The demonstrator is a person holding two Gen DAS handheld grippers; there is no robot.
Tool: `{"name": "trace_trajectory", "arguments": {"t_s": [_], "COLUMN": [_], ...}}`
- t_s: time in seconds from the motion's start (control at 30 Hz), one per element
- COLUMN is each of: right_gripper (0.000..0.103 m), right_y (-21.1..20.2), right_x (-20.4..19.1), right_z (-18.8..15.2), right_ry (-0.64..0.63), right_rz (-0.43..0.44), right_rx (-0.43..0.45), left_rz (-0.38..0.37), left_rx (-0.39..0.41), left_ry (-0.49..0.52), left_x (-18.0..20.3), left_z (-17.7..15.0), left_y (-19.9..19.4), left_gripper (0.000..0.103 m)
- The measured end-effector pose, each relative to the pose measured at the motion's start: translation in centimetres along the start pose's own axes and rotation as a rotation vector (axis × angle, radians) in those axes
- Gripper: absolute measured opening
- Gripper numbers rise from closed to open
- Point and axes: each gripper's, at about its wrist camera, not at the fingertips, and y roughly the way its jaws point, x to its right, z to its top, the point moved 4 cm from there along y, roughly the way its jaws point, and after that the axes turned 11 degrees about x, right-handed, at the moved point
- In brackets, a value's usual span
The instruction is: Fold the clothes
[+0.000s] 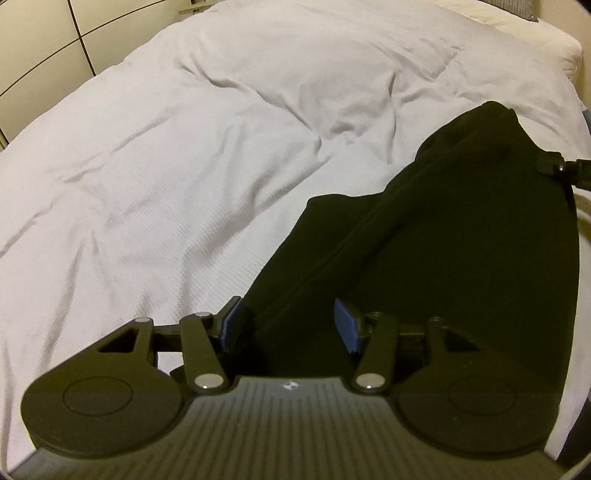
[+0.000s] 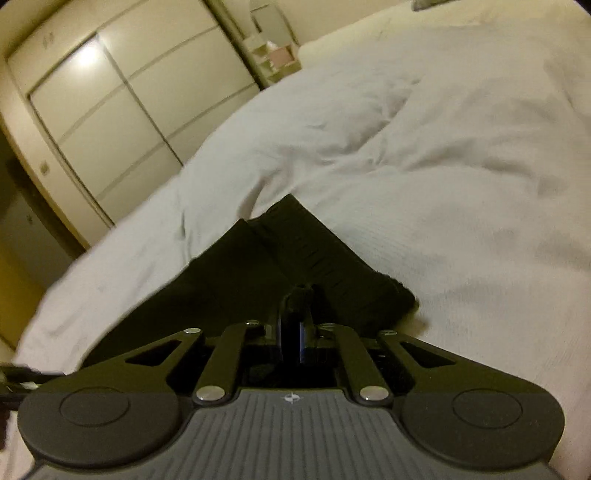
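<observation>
A black garment (image 1: 443, 229) lies on the white duvet (image 1: 184, 166) at the right of the left wrist view, with a seam running along it. My left gripper (image 1: 290, 326) is open, its blue pads (image 1: 232, 325) standing either side of the garment's near end. The right gripper (image 1: 552, 166) shows at the right edge, holding the garment's far side. In the right wrist view my right gripper (image 2: 295, 326) is shut on the black garment (image 2: 295, 254), whose ribbed band points away from me. The fabric looks lifted at the pinch.
The white duvet (image 2: 443, 184) covers the whole bed, wrinkled in the middle. A pillow (image 1: 517, 33) lies at the head. Cream sliding wardrobe doors (image 2: 129, 110) stand past the bed's left side, with a small shelf (image 2: 273, 55) beside them.
</observation>
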Motion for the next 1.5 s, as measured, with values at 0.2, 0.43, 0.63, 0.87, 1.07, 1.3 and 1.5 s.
{"name": "trace_trajectory", "arguments": {"t_s": [0.2, 0.43, 0.63, 0.87, 1.07, 1.3, 1.5], "right_gripper": [0.005, 0.004, 0.032, 0.059, 0.039, 0.04, 0.043], "right_y": [-0.7, -0.3, -0.4, -3.9, 0.1, -2.0, -0.2], "right_x": [-1.8, 1.1, 1.9, -2.0, -1.9, -0.8, -1.9], "right_z": [1.7, 2.5, 2.8, 4.2, 1.3, 3.4, 0.1], "right_ry": [-0.106, -0.059, -0.035, -0.212, -0.346, -0.255, -0.401], "right_rz": [0.015, -0.06, -0.115, -0.15, -0.17, -0.204, -0.195], "right_rx": [0.056, 0.069, 0.071, 0.196, 0.026, 0.106, -0.005], "left_rz": [0.003, -0.012, -0.009, -0.007, -0.006, 0.02, 0.039], "left_rx": [0.002, 0.013, 0.008, 0.009, 0.011, 0.016, 0.004], "left_ry": [0.003, 0.002, 0.001, -0.005, -0.011, -0.021, -0.051], "left_x": [-0.2, 0.0, -0.1, -0.3, -0.4, -1.7, -2.9], "left_z": [0.2, 0.1, -0.1, -0.2, -0.4, -1.0, -2.3], "left_y": [-0.3, -0.5, -0.5, -0.4, -0.4, -1.5, -2.4], "left_gripper": [0.051, 0.051, 0.051, 0.051, 0.052, 0.051, 0.051]}}
